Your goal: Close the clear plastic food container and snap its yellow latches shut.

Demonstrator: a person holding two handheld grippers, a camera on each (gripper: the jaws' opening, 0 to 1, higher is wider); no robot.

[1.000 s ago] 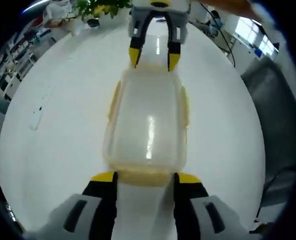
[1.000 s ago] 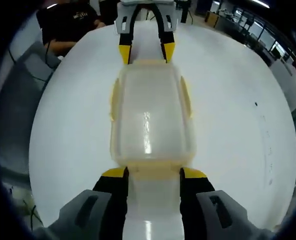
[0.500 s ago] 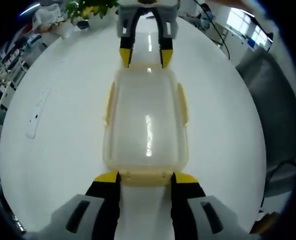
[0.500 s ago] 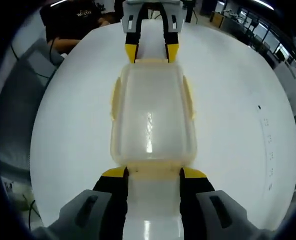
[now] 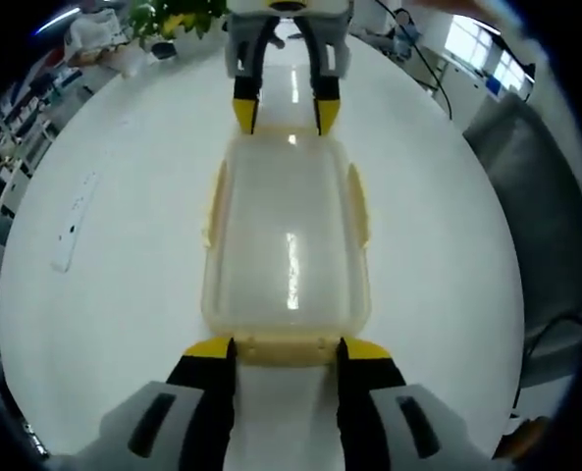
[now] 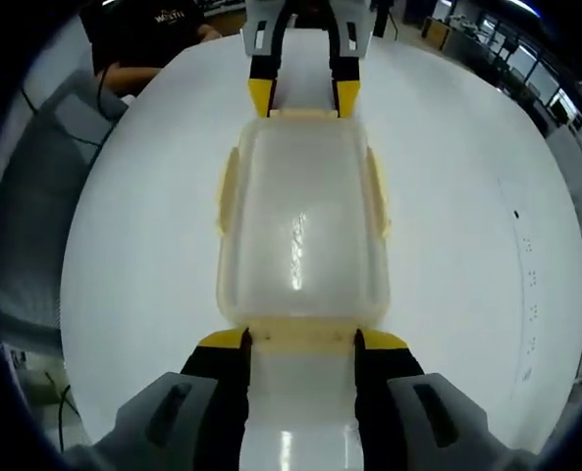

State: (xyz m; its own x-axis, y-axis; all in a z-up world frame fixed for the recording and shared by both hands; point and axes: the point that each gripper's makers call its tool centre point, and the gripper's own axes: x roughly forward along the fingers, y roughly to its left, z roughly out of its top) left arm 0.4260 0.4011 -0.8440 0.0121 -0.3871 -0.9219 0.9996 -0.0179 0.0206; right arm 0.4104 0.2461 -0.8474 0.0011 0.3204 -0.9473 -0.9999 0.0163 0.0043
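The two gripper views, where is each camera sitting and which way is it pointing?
Left gripper view: rides on the left gripper, looking along its open jaws down the clear food container on the white table; the right gripper faces it at the far end.
Right gripper view: rides on the right gripper, looking the opposite way; the left gripper is at the far end, a seated person beyond.
Shared: container, table, both grippers.
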